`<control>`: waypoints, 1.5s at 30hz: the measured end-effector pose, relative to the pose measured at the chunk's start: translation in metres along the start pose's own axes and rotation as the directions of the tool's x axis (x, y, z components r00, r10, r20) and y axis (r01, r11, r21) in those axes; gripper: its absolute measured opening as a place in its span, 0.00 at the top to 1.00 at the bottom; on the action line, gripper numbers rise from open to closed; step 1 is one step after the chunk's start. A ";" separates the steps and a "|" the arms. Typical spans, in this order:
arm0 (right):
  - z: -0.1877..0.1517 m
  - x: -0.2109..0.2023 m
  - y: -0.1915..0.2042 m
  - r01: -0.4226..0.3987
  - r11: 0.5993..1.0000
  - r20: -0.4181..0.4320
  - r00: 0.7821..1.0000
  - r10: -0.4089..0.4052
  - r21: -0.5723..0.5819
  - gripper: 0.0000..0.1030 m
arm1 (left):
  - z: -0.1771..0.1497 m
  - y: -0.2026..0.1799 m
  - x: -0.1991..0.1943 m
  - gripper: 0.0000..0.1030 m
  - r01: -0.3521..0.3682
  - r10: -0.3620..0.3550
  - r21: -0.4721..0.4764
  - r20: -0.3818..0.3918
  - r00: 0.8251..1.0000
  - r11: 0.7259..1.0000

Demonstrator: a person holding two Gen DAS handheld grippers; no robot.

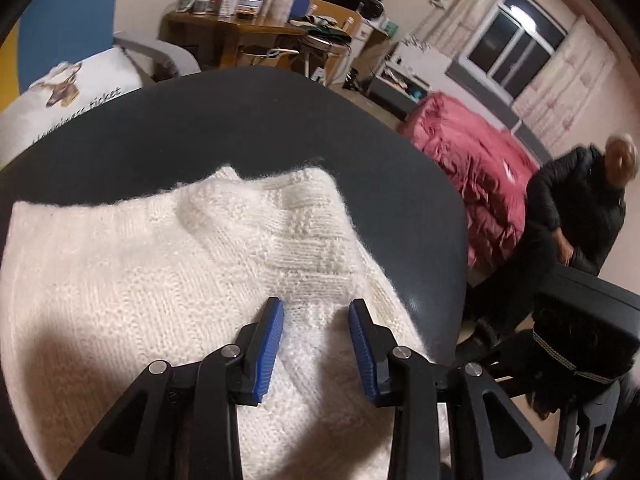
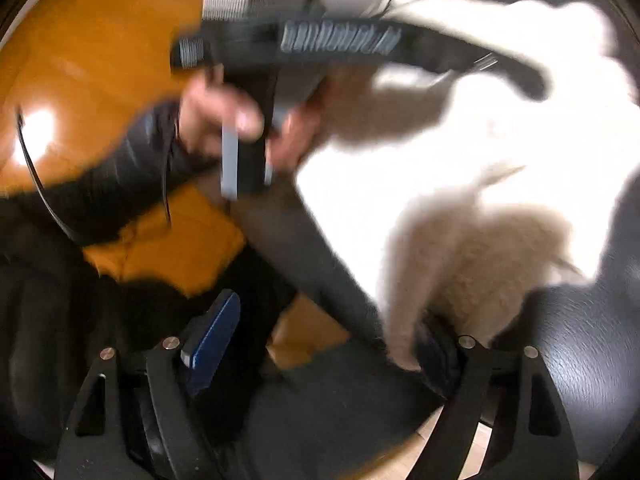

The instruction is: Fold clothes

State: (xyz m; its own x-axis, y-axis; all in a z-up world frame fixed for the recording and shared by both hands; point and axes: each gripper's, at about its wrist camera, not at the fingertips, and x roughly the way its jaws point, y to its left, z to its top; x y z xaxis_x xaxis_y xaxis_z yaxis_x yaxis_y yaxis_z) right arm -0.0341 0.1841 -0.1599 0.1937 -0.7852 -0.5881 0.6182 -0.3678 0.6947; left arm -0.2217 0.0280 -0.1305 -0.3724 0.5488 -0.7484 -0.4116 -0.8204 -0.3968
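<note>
White knit sweater [image 1: 152, 280] lies spread on a dark round surface [image 1: 280, 120], directly under and ahead of the left gripper [image 1: 316, 348], which points down at it with its blue pads partly apart. Nothing sits between them; the knit is below the tips, whether touching cannot be told. Probably poised there to pinch a fold edge or press the layer flat. A thicker doubled part of the sweater lies ahead and left of this gripper, so some folding looks already done, a judgement only. Right gripper [image 2: 320, 340] is wide open, view heavily blurred. Its left blue pad [image 2: 212, 332] hangs in free air over the dark edge of the surface; the other pad is mostly hidden behind a flap of the sweater [image 2: 460, 184] that hangs just ahead and right of it. Fabric brushes that side but is not pinched. Likely placed at the sweater's near edge to take a corner for the next fold. Ahead and left of the right gripper, a hand [image 2: 216, 120] in a dark sleeve holds the handle of the other gripper tool. Orange floor [image 2: 80, 40] beyond. Far right of the left gripper, a person in a black jacket [image 1: 580, 208] sits by a red quilt [image 1: 472, 168], not involved.
</note>
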 end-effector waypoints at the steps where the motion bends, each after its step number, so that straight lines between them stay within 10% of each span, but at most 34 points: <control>1: -0.004 -0.007 -0.001 0.008 1.000 0.041 0.999 -0.009 0.019 0.18 | -0.002 0.003 -0.005 0.67 0.016 -0.016 -0.023 0.016 1.000 1.000; 9: -0.010 -0.045 0.022 0.078 0.996 0.300 0.950 -0.088 0.044 0.10 | -0.037 0.015 -0.057 0.65 -0.007 0.019 -0.096 0.127 0.992 0.995; 15: 0.025 -0.017 -0.015 -0.024 0.976 0.307 0.951 -0.045 0.216 0.09 | -0.068 0.018 -0.078 0.65 -0.022 0.041 -0.118 0.166 0.985 0.993; 20: 0.035 -0.015 -0.034 -0.182 0.947 0.469 0.882 0.039 0.263 0.07 | -0.084 0.005 -0.071 0.65 -0.017 0.023 -0.043 0.142 0.990 0.999; 25: 0.040 -0.013 -0.063 -0.163 0.868 0.508 0.854 -0.114 0.469 0.07 | -0.093 0.008 -0.062 0.65 0.032 -0.023 -0.066 0.138 0.990 0.997; 31: 0.041 -0.002 -0.067 -0.144 0.868 0.561 0.810 -0.172 0.474 0.07 | -0.101 0.004 -0.057 0.65 0.042 -0.035 -0.050 0.125 0.992 0.998; 32: 0.041 -0.001 -0.067 -0.140 0.863 0.563 0.805 -0.186 0.485 0.23 | -0.102 0.002 -0.056 0.65 0.039 -0.033 -0.043 0.123 0.992 0.998; 33: 0.041 -0.001 -0.068 -0.126 0.858 0.556 0.806 -0.205 0.498 0.57 | -0.103 0.001 -0.056 0.65 0.036 -0.032 -0.036 0.121 0.992 0.999; 34: 0.041 -0.002 -0.069 -0.096 0.854 0.534 0.814 -0.228 0.511 0.70 | -0.104 0.000 -0.056 0.65 0.034 -0.030 -0.029 0.122 0.992 0.999; 38: 0.047 -0.017 -0.055 0.020 0.870 0.484 0.825 -0.293 0.493 0.71 | -0.104 -0.010 -0.069 0.65 0.036 -0.034 -0.004 0.195 0.980 0.999; 42: 0.081 -0.048 0.001 0.220 0.917 0.515 0.772 -0.372 0.333 0.71 | -0.098 -0.026 -0.070 0.63 0.083 -0.094 0.058 0.211 0.973 0.995; 45: 0.086 -0.054 -0.002 0.386 0.857 0.445 0.737 -0.509 0.341 0.71 | -0.099 -0.030 -0.039 0.62 0.064 -0.072 0.073 0.105 0.992 0.995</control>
State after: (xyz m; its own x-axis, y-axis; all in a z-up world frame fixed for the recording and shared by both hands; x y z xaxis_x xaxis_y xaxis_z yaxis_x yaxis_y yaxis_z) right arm -0.1112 0.1851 -0.0940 -0.5109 -0.6127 -0.6029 0.3447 -0.7886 0.5093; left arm -0.1120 0.0152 -0.1417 -0.4270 0.6200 -0.6582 -0.4942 -0.7696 -0.4043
